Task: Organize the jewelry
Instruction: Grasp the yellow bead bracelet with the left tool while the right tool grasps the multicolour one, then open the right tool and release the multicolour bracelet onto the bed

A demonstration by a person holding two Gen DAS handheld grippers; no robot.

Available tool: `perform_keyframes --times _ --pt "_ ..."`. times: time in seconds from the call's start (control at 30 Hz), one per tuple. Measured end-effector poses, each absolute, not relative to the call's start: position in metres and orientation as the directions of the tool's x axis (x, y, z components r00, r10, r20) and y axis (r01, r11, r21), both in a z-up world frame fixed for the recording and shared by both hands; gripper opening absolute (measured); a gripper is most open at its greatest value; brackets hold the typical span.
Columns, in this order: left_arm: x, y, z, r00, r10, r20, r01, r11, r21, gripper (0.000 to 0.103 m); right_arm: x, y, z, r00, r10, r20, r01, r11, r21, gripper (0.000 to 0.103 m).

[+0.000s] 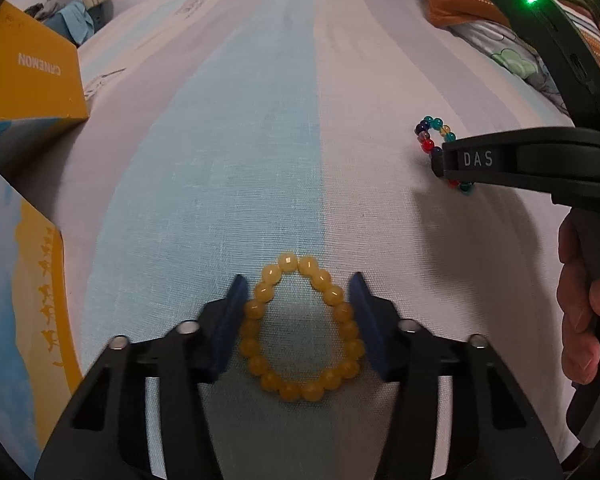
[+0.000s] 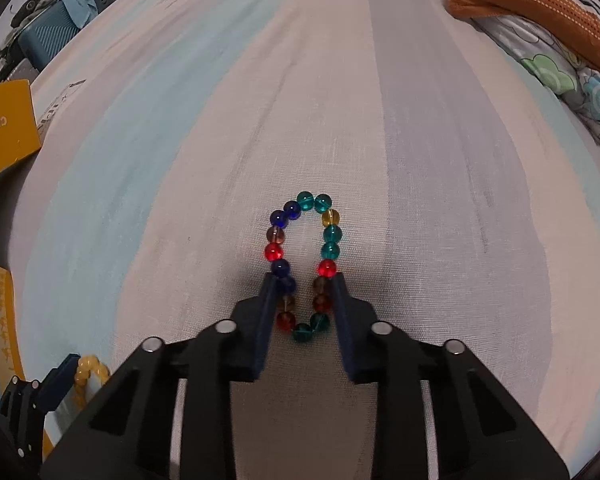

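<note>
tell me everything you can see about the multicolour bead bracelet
The multicolour bead bracelet is a loop of round, glassy beads in teal, blue, red, amber and brownish tones. It lies flat on the striped bedsheet, squeezed into a narrow oval. The right gripper has its jaws pressed against both sides of its near half.

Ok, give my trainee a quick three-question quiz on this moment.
1. True or false: the left gripper has its pads on either side of the yellow bracelet.
2. What sits between the right gripper's pads? A) yellow bracelet B) multicolour bracelet C) nothing
3. Fill in: both bracelets lie on a striped ____.

Key:
1. True; the pads touch the ring's two sides.
2. B; the ring is squeezed narrow between the pads.
3. Sheet.
</note>
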State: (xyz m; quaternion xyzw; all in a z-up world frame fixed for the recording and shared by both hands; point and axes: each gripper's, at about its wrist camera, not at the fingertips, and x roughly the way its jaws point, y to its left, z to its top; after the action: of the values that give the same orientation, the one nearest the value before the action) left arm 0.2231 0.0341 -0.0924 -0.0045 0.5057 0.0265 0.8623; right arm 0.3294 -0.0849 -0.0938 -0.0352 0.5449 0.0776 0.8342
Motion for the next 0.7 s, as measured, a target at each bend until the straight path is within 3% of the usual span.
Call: perform_keyframes --times 0.13,0.3,0.37,0.7 --pt "0.223 0.035 -0.091 0.481 0.057 -0.875 -0.05 0.998 0.037 0.019 0.33 -0.092 -0.092 0.393 0.1 -0.914 -0.168 0.985 0.036 0.019" --pt "0.221 0.036 -0.085 0.487 0.05 -0.872 -0.053 0.998 0.028 0.018 0.329 -0.095 -0.089 0.399 0.107 -0.911 -0.163 0.986 0.045 0.019" --pt "0.22 0.037 -0.083 0.488 0.049 -0.872 -0.053 0.998 0.027 0.009 0.328 -0.096 -0.086 0.401 0.113 -0.909 -0.162 0.986 0.051 0.019" --pt "0.216 0.04 -0.068 0.504 0.03 -0.863 -0.06 0.998 0.0 0.009 0.325 -0.109 -0.069 0.422 0.138 -0.896 -0.158 0.984 0.078 0.019"
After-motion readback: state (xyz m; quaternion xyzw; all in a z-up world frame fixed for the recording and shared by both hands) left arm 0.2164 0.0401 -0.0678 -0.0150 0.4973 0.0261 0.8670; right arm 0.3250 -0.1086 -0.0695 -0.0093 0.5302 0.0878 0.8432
